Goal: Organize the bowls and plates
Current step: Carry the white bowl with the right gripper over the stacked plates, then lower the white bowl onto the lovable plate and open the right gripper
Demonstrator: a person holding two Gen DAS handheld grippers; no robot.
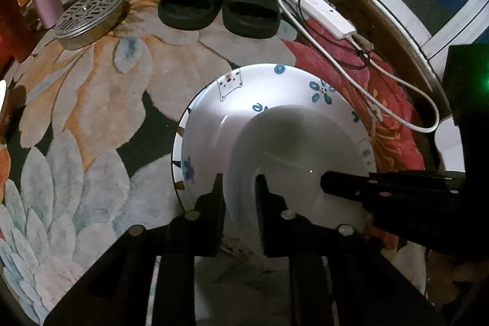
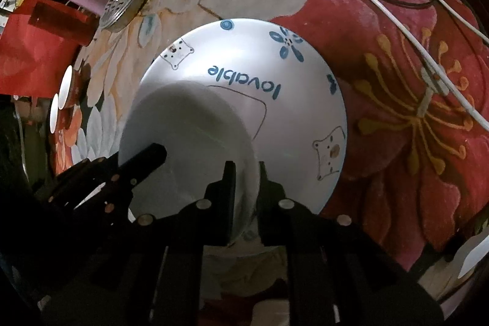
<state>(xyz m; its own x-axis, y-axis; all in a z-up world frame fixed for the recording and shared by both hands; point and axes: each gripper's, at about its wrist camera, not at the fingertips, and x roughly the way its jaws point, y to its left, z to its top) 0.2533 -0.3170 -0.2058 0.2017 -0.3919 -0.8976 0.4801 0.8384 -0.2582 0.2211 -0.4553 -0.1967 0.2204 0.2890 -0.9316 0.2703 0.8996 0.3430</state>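
Right wrist view: both the right claw (image 2: 247, 170) and left claw (image 1: 238, 182) clamp the plain bowl's (image 2: 189, 124) rim.

Home floor: floral rug (image 1: 91, 100), slippers (image 1: 220, 2)

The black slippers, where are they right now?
The black slippers sit side by side on the flowered rug, at the top of both views beyond the patterned plate, between the round metal lid and the white power strip.
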